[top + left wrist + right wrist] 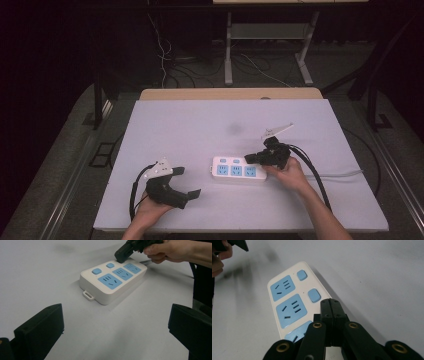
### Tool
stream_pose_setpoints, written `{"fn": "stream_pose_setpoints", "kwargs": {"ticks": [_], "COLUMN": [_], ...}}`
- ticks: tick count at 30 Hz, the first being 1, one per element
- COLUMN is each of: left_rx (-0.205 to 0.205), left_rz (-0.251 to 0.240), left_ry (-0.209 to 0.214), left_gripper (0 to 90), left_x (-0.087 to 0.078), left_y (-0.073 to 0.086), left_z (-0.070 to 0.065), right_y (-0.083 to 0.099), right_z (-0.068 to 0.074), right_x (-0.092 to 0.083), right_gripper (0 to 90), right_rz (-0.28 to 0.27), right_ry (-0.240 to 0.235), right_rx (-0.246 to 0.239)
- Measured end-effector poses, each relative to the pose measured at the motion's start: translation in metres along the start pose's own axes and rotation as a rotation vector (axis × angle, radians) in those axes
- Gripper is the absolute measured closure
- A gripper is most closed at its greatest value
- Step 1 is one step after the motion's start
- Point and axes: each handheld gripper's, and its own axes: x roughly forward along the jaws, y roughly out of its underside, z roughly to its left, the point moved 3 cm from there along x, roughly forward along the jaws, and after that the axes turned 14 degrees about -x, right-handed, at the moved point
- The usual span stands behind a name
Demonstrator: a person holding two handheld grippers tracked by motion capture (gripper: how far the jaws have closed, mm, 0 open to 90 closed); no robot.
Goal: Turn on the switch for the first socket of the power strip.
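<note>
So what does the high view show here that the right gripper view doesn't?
High view alone: the left gripper open over bare table, both forearms, the strip's cable, and floor wiring beyond. Right gripper view alone: the right gripper close up, jaws shut together, tips beside a blue button. Both: the white power strip with three blue sockets.

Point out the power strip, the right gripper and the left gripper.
power strip (pixel 236 170), high view, on its middle blue socket.
right gripper (pixel 330 305), right gripper view, at the closed jaw tips.
left gripper (pixel 186 181), high view, between its spread tips.
</note>
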Motion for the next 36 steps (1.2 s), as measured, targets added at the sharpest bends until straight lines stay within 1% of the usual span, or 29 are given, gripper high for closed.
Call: {"fn": "stream_pose_setpoints", "kwargs": {"ticks": [3,6,11,16,19,21,25,27,31,36], "left_rx": [-0.001,-0.004,-0.004,-0.005,-0.005,-0.005,-0.006,-0.006,-0.009,-0.006], "left_rz": [-0.003,0.001,0.003,0.0,0.0,0.0,0.0,-0.001,0.0,0.0], "left_ry": [0.001,0.0,0.002,0.003,0.003,0.005,0.005,0.005,0.005,0.005], "left_gripper": [0.0,0.0,0.0,0.0,0.0,0.0,0.0,0.0,0.0,0.0], "left_x": [0.0,0.0,0.001,0.0,0.0,0.0,0.0,0.0,0.001,0.0], "left_y": [0.0,0.0,0.0,0.0,0.0,0.0,0.0,0.0,0.0,0.0], "left_z": [0.0,0.0,0.001,0.002,0.002,0.002,0.002,0.002,0.002,0.002], "right_y": [0.0,-0.001,-0.003,-0.006,-0.006,-0.007,-0.009,-0.01,-0.012,-0.017], "right_z": [-0.001,-0.001,0.0,0.002,0.003,0.004,0.003,0.002,0.001,0.002], "right_x": [0.0,0.0,0.0,0.0,0.0,0.0,-0.001,-0.002,-0.006,-0.013], "right_gripper": [90.0,90.0,90.0,90.0,90.0,90.0,90.0,90.0,90.0,90.0], "right_rz": [-0.004,0.007,0.018,0.04,0.042,0.039,0.056,0.054,0.049,0.048], "right_ry": [-0.01,-0.009,-0.004,0.01,0.022,0.011,0.012,0.004,0.006,0.006], "right_rx": [0.002,-0.01,-0.01,-0.025,-0.032,-0.026,-0.025,-0.02,-0.016,-0.023]}}
